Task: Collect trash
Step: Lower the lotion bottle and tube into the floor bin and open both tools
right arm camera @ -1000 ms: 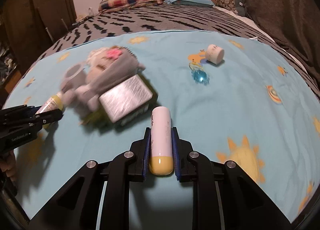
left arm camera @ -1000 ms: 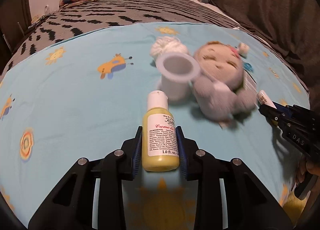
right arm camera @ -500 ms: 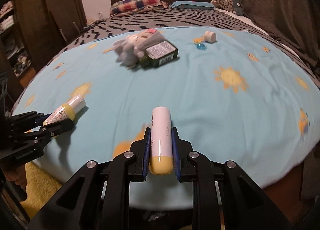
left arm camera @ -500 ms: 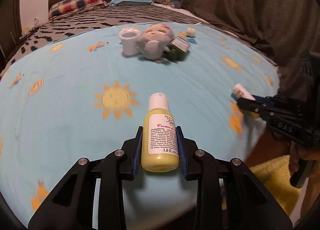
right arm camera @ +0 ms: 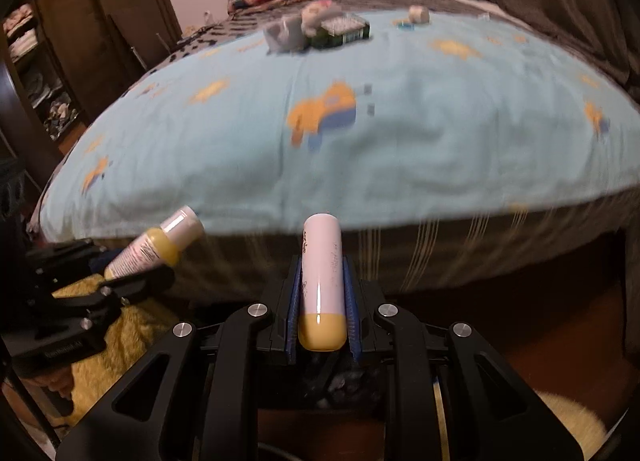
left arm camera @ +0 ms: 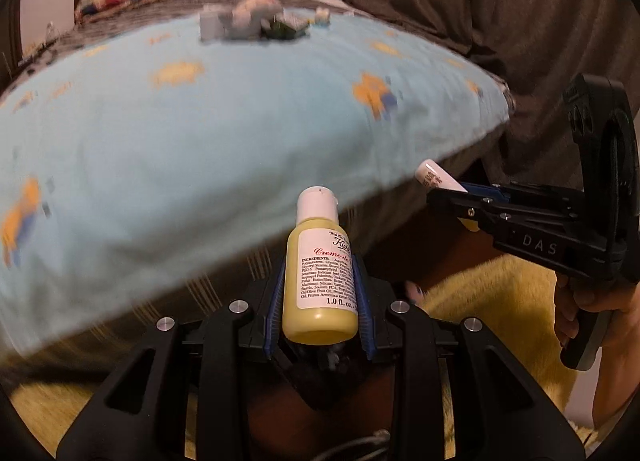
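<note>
Here the left gripper (left arm camera: 320, 301) is clamped on a small yellow lotion bottle (left arm camera: 319, 281), its blue pads pressing both sides of the body; the white cap points to 12 o'clock and the printed label faces the camera. The bottle looks filled with yellow cream up to the cap. The right gripper (right arm camera: 322, 313) is clamped on a white tube (right arm camera: 322, 281) with a yellow end, held lengthwise between the jaws with the yellow end nearest the camera; its contents cannot be told.

In the left wrist view the right gripper (left arm camera: 452, 197) appears at 3 o'clock, the tube (left arm camera: 436, 181) protruding from it. In the right wrist view the left gripper (right arm camera: 120, 277) sits at 9 o'clock with the bottle (right arm camera: 154, 247) tilted toward 2 o'clock.

Both grippers hang off the edge of the bed (right arm camera: 400, 149), above a yellow rug (left arm camera: 500, 301). On the blue cover at 12 o'clock lie a blurred soft toy (right arm camera: 316, 15), a dark green box (right arm camera: 344, 33) and a small white jar (right arm camera: 418, 15).
</note>
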`<state>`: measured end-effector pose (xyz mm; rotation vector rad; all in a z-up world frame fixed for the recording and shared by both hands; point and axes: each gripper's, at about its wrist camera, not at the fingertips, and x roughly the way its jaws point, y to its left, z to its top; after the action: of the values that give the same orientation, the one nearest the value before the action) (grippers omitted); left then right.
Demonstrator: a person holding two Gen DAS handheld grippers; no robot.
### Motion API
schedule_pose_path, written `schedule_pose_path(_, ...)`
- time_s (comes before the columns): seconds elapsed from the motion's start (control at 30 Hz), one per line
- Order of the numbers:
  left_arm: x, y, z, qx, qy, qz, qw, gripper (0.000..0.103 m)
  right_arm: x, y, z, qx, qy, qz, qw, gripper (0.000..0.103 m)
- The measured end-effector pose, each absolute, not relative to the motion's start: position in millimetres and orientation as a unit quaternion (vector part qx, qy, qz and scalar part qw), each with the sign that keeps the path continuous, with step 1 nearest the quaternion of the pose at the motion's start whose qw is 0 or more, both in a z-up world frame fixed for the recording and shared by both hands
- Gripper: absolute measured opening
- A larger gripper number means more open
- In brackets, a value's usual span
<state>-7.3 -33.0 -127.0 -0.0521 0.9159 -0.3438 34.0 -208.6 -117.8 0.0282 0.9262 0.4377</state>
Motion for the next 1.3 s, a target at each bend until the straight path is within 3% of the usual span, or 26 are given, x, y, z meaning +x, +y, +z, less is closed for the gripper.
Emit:
schedule_pose_path(0.43, -10, -40, -213, -0.037, 0.517, -0.159, 0.840, 0.029, 23, -201, -197, 0.034, 0.517, 0.203, 0.831, 0.021)
schedule_pose_path(0.83, 7, -50, -244, -0.031, 0.552, -0.165, 0.817, 0.029, 37, -197, -234, 0.063, 0.547, 0.206, 0.809, 0.023)
schedule_pose_path(0.97, 9, -46, -244, -0.029, 0.555, -0.156, 0.817, 0.046, 41, -202, -233, 0.068, 0.546, 0.202, 0.810, 0.023)
schedule_pose_path(1.0, 7, -45, -242, -0.028, 0.554, -0.155, 0.818, 0.048, 42, -205, -231, 0.069, 0.544, 0.200, 0.812, 0.027)
schedule_pose_path(1.07, 4, -44, -237, -0.027, 0.551, -0.153, 0.820, 0.054, 42, -208, -223, 0.067, 0.534, 0.193, 0.821, 0.044)
schedule_pose_path(1.13, 1, -42, -226, -0.025, 0.541, -0.150, 0.827, 0.063, 41, -211, -214, 0.065, 0.521, 0.186, 0.830, 0.066)
schedule_pose_path(1.3, -8, -32, -183, -0.014, 0.500, -0.142, 0.854, 0.080, 36, -224, -169, 0.053, 0.464, 0.161, 0.869, 0.088)
